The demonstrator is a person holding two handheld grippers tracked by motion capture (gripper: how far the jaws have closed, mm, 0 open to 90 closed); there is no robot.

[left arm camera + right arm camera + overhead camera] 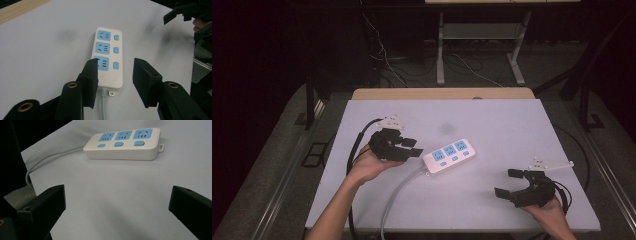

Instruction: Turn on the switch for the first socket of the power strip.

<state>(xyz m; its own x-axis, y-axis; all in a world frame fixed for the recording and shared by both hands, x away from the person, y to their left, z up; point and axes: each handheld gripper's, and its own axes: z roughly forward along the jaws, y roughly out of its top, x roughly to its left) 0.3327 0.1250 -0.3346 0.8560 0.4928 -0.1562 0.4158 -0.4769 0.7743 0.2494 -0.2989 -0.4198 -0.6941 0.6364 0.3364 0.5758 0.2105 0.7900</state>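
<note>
A white power strip (449, 155) with three blue sockets and three blue buttons lies flat near the middle of the white table (512, 125). Its grey cable (394, 197) runs off toward the table's front edge. My left gripper (411, 147) hovers just left of the strip's cable end, open with nothing between its fingers. In the left gripper view the strip (108, 56) lies just beyond the open jaws. My right gripper (509, 182) is open and empty at the front right, well apart from the strip (122, 143).
Black cables trail from both grippers over the table's left (357, 145) and right (569, 195) sides. A wooden strip (442, 93) borders the table's far edge. Beyond it stand desk legs (440, 55) and loose floor wires.
</note>
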